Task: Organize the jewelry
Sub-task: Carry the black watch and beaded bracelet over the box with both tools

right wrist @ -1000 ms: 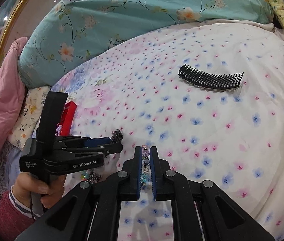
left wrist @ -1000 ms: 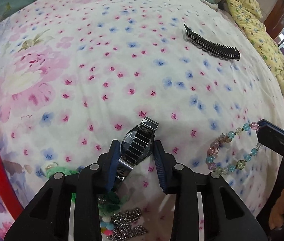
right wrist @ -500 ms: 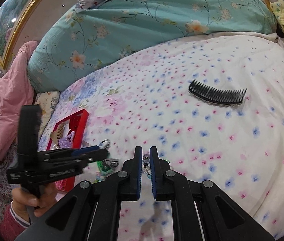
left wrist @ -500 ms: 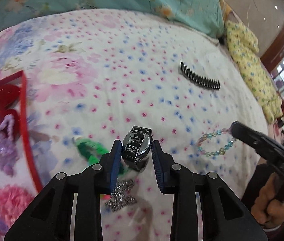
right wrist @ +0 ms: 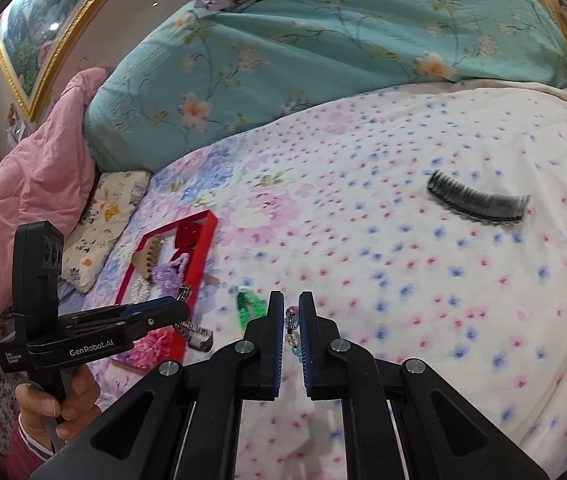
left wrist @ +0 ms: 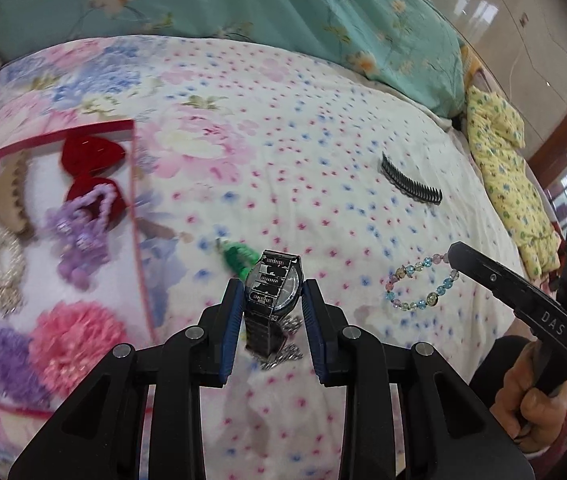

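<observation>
My left gripper (left wrist: 271,296) is shut on a black and silver wristwatch (left wrist: 273,288), lifted above the flowered bedspread, its band hanging down. My right gripper (right wrist: 291,312) is shut on a pastel glass bead bracelet (left wrist: 419,284), which dangles as a loop from its tip in the left wrist view; between the pads only a few beads (right wrist: 292,326) show. A red-rimmed tray (left wrist: 133,184) lies to the left, holding a tan claw clip, pearls, a lilac beaded piece, red hearts and fluffy scrunchies. In the right wrist view the left gripper (right wrist: 181,308) hangs over the tray's near corner (right wrist: 177,344).
A green hair clip (left wrist: 239,258) and a silver chain (left wrist: 287,350) lie on the bedspread below the watch. A black comb (left wrist: 411,179) lies further back on the right. Teal pillows (right wrist: 323,52) and a pink quilt (right wrist: 31,184) border the bed.
Both grippers have risen off the bedspread with their loads. The left one has swung left toward the red tray, which has come fully into its view; the watch now hangs clear.
</observation>
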The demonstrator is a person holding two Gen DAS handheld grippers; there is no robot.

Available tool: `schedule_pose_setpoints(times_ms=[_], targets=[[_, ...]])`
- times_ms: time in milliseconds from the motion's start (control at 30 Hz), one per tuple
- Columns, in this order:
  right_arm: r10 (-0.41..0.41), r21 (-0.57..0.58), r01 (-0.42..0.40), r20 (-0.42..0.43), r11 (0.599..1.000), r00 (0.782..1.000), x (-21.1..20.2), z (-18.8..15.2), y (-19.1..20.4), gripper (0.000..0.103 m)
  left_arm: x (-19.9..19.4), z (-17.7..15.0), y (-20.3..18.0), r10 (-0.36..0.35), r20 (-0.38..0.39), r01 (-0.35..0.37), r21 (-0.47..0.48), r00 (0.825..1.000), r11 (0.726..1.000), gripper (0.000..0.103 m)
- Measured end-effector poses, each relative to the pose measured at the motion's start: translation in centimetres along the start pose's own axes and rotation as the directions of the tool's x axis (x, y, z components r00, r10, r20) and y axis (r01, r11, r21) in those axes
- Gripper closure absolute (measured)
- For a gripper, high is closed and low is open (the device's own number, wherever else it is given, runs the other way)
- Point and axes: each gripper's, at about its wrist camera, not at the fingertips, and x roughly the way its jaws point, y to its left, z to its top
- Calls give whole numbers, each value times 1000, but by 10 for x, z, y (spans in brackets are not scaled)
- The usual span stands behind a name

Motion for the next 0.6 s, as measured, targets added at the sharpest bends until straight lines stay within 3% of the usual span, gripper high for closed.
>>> schedule_pose_setpoints(times_ms=[600], targets=[[147,-98,-159,-116,982,982,59,-11,85,96,-70,-30,86,97,95,-79,-180,991,980,75]])
